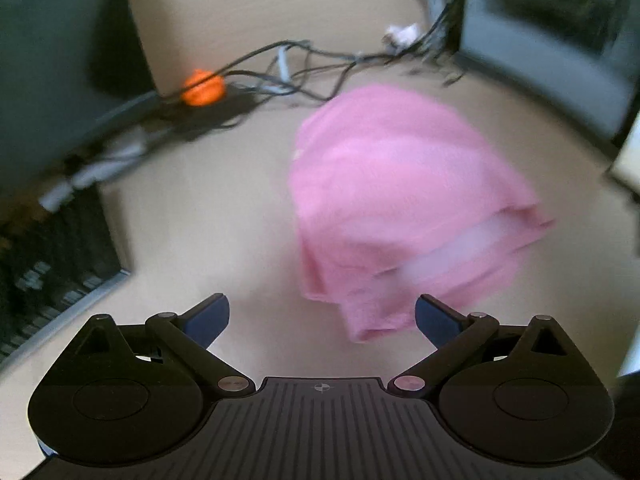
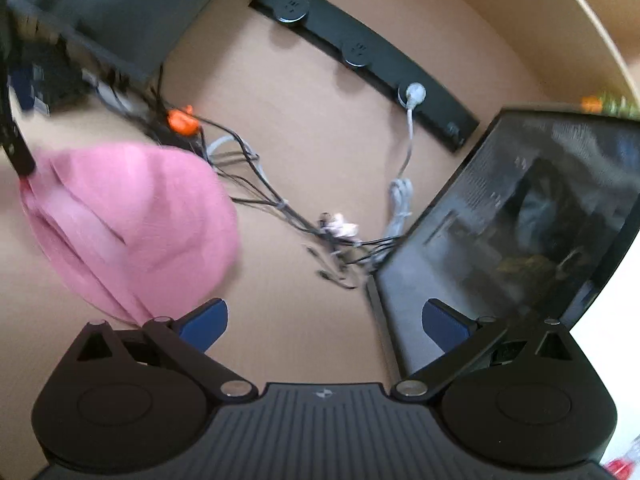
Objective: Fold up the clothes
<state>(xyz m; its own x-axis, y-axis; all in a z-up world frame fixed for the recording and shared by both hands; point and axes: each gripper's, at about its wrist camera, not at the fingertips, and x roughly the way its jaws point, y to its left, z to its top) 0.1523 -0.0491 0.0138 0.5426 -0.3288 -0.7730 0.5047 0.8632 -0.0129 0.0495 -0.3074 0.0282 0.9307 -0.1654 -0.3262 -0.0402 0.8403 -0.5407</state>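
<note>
Resting: the pink garment [image 1: 400, 208] lies bundled in layers on the desk [image 1: 200, 240], touched by neither tool in the left view.
Left gripper [image 1: 322, 316]: jaws spread wide, empty, with the bundle's near corner at about 1 o'clock just beyond the tips.
Right gripper [image 2: 325, 320]: jaws likewise apart and empty; here the garment [image 2: 132, 224] sits off at 10 o'clock, so this tool points past it toward the cables [image 2: 280, 204].
Thin dark bar: at 9 o'clock in the right view it meets the cloth's edge; what it is, I can't tell.
Clutter: a monitor [image 2: 520, 220] at 3 o'clock and an orange clip [image 1: 202, 87] at 11 o'clock hem in the folding space.
Judgement: the stacked edges suggest the folding is well along.
</note>
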